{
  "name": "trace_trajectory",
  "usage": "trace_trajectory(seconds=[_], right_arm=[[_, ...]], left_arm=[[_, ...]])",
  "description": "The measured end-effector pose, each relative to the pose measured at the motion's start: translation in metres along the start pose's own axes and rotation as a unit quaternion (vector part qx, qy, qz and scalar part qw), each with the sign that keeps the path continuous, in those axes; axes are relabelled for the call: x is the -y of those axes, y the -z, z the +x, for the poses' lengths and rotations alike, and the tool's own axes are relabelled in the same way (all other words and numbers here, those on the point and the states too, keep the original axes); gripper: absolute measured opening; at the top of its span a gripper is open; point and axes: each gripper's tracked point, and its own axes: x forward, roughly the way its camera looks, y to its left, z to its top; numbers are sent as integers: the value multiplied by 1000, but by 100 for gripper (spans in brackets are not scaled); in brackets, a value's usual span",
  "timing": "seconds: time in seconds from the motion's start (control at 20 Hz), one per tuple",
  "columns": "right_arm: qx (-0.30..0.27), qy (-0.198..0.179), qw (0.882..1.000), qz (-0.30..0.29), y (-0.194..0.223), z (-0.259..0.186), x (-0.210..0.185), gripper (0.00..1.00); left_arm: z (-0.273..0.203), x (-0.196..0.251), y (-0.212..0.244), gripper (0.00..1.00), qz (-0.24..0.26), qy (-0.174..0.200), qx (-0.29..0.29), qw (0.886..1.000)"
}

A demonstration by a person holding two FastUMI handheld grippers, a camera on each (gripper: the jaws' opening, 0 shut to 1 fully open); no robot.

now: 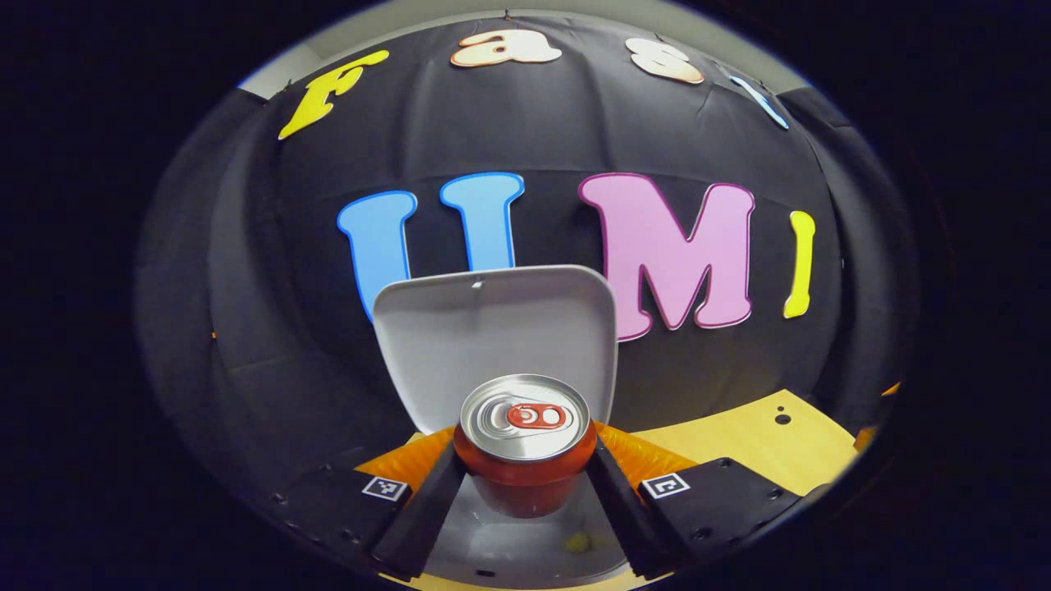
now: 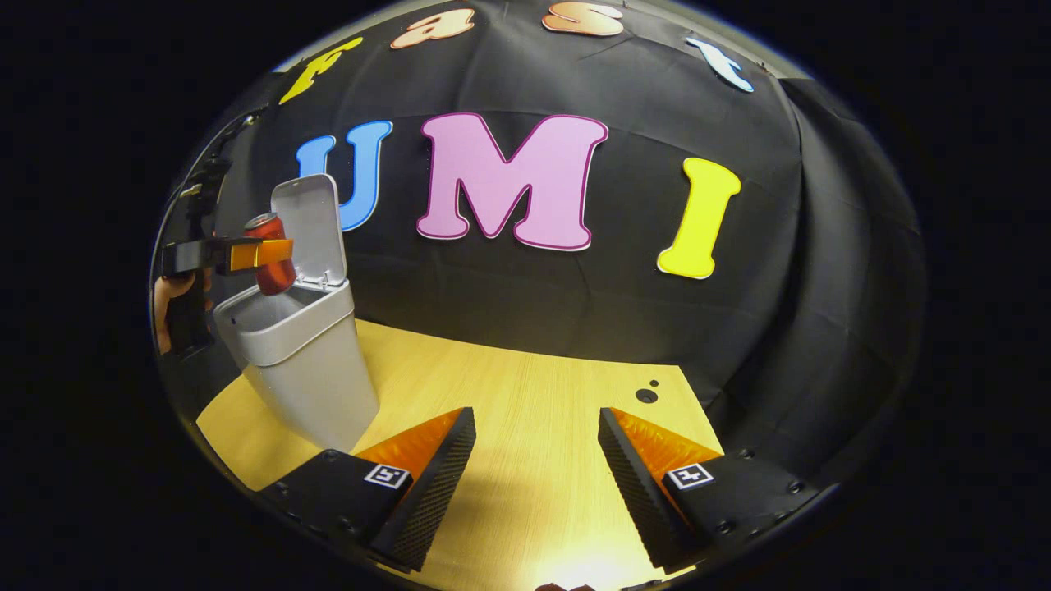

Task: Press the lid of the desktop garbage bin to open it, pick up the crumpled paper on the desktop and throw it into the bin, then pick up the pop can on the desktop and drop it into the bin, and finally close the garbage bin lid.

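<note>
- In the left gripper view, the left gripper (image 1: 525, 480) is clamped on the can (image 1: 525, 443), one finger pressing on each side of its red body just under the silver top.
- The can stands upright between the fingers, its pull tab facing up, and hangs over the open mouth of the bin (image 1: 525, 550).
- A small yellowish lump (image 1: 577, 542) lies low inside the bin, under the can; it is too small to tell what it is.
- Behind the can the bin's lid (image 1: 493, 328) stands raised, its pale inner side facing the camera.
- The wooden table (image 1: 755, 443) shows to the right of the bin.
- In the right gripper view, the right gripper (image 2: 534, 484) is spread wide apart with nothing between its fingers, and it hovers over the bare tabletop (image 2: 525, 394).
- Farther off on the left of that view stands the grey bin (image 2: 300, 361) on the table, lid (image 2: 308, 230) up.
- The can (image 2: 269, 250) is held above the bin's opening by the left gripper (image 2: 259, 254), with a hand (image 2: 168, 308) behind it at the edge.
</note>
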Motion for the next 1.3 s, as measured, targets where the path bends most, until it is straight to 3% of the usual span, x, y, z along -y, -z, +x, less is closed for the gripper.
trace_trajectory(seconds=[0.25, 0.55, 0.75, 0.9, 1.1, 1.3], right_arm=[[7, 12, 1000, 2, -5, -3, 8, 97], [18, 9, 1000, 0, -16, -8, 9, 97], [28, -6, 1000, 8, -33, -7, 4, 97], [52, -19, 998, 13, -61, -4, 0, 97], [72, -36, 997, 19, -87, 5, -9, 97], [71, -53, 996, 12, -86, 18, -20, 97]], left_arm=[[7, -15, 19, 88, -24, -17, -16, 999], [-8, -19, -12, 96, -19, -29, 27, 999], [-15, -28, -54, 95, -17, -29, 48, 998], [-14, -39, -108, 95, -34, -26, 84, 996], [0, -42, -170, 95, -18, -6, 124, 992], [36, -20, -189, 95, 3, 22, 118, 993]])
